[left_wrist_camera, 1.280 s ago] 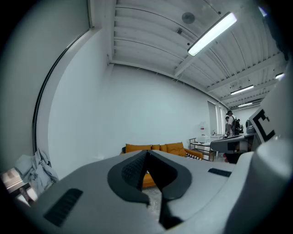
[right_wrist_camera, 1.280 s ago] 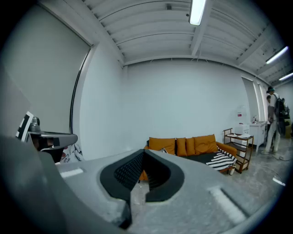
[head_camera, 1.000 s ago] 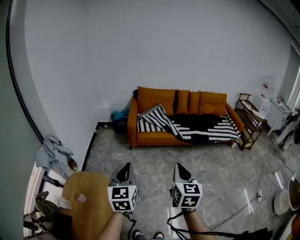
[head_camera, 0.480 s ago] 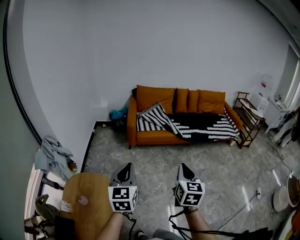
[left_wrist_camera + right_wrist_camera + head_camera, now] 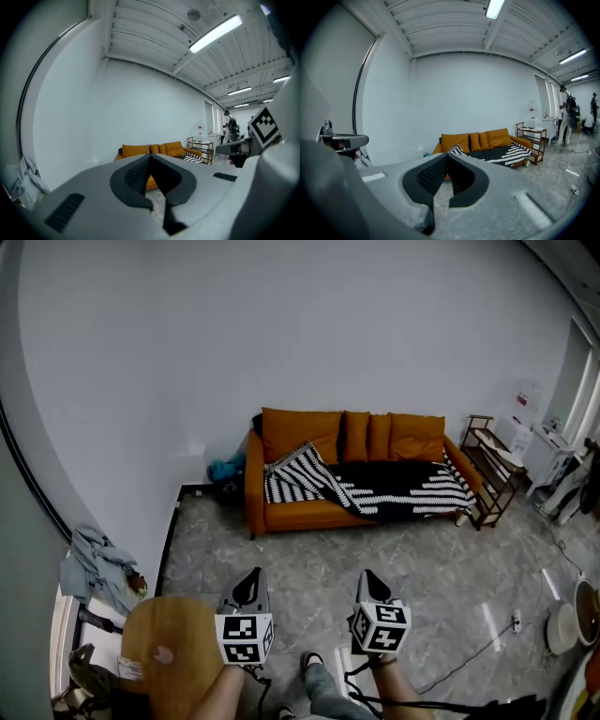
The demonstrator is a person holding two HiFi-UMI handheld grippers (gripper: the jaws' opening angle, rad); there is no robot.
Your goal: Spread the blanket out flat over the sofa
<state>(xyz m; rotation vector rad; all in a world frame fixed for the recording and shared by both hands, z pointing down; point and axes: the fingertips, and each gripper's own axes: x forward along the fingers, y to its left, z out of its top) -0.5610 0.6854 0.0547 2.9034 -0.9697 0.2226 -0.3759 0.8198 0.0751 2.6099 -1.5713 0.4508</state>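
An orange sofa (image 5: 319,514) stands against the far white wall, also visible in the left gripper view as the sofa (image 5: 136,150) and in the right gripper view as the sofa (image 5: 454,141). A black-and-white striped blanket (image 5: 375,486) lies over its seat, bunched near the left armrest; the blanket (image 5: 506,153) shows likewise. My left gripper (image 5: 251,581) and right gripper (image 5: 368,583) are held low in front of me, far from the sofa. Both are shut with nothing between the jaws: left gripper (image 5: 151,157), right gripper (image 5: 447,155).
A round wooden table (image 5: 169,643) sits at my lower left beside a pile of clothes (image 5: 94,563). A wooden shelf rack (image 5: 489,470) stands right of the sofa. A cable (image 5: 469,657) runs across the grey tiled floor. A person (image 5: 565,115) stands far right.
The view has shifted slightly; the sofa sits a little higher and further left in the head view. My foot and leg have come into sight at the bottom. Both grippers stay shut.
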